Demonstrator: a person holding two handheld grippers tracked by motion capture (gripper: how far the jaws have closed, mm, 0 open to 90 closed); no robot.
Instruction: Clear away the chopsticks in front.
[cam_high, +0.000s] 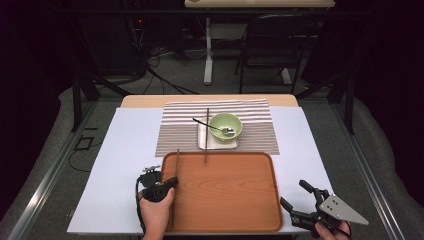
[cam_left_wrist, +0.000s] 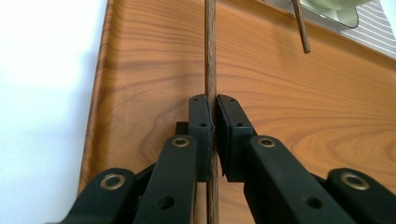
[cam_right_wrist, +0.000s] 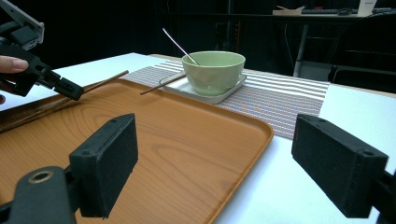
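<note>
A: Left gripper view, note one: my left tongs (cam_left_wrist: 214, 105) are clamped on a thin brown chopstick (cam_left_wrist: 210, 56), pads pressing it from both sides. The stick runs straight ahead along the left part of the wooden tray (cam_left_wrist: 140, 70).

B: High view agrees. I see the left tongs (cam_high: 172, 181) at the tray's (cam_high: 235, 200) left rim, the chopstick (cam_high: 176, 162) lying lengthwise just inside it. And the right side?

A: Right tongs (cam_right_wrist: 215, 158) stand wide, nothing between the pads. In the high view they (cam_high: 295, 195) hover off the tray's near right corner, over the white surface (cam_high: 125, 150).

B: Second chopstick (cam_high: 206, 135)?

A: Its far part lies on the striped mat (cam_high: 260, 125), its near end reaches over the tray's far rim. Just beside it, the green bowl (cam_high: 225, 126) sits on a white square plate (cam_high: 204, 141), spoon (cam_high: 212, 126) resting inside.
</note>
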